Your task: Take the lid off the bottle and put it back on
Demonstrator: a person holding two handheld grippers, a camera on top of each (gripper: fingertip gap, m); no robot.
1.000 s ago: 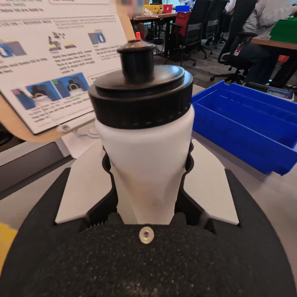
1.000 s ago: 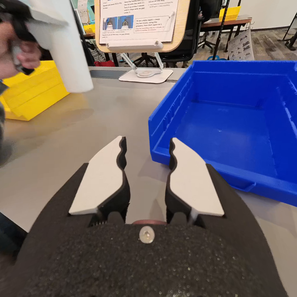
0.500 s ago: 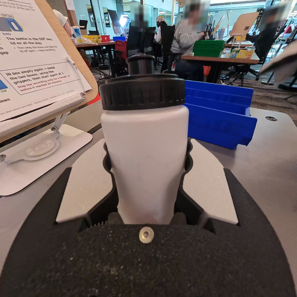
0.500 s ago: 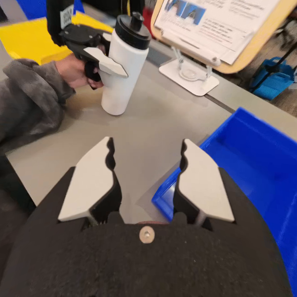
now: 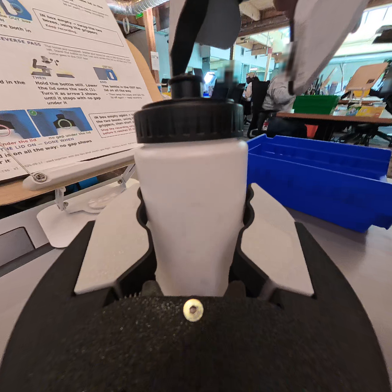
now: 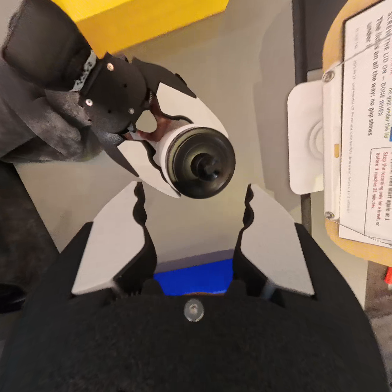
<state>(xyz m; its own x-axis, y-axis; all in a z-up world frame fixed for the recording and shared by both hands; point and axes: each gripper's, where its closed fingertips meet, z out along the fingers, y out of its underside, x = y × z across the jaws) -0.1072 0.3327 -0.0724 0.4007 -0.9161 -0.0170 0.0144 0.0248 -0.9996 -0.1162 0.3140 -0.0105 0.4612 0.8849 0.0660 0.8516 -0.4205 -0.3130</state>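
One white bottle stands upright on the grey table, its single black lid screwed on. The left gripper pinches the bottle's body, one finger on either side. The right gripper hangs above, looking straight down on the lid, its jaws spread wide with nothing between them. Near the bottle: one blue bin to its right, one yellow bin on the far side in the right wrist view, and one instruction sheet on a stand to the left. Half a second ago the right gripper was off to the side, well apart from the bottle; now it is over the lid. The left gripper's hold is unchanged.
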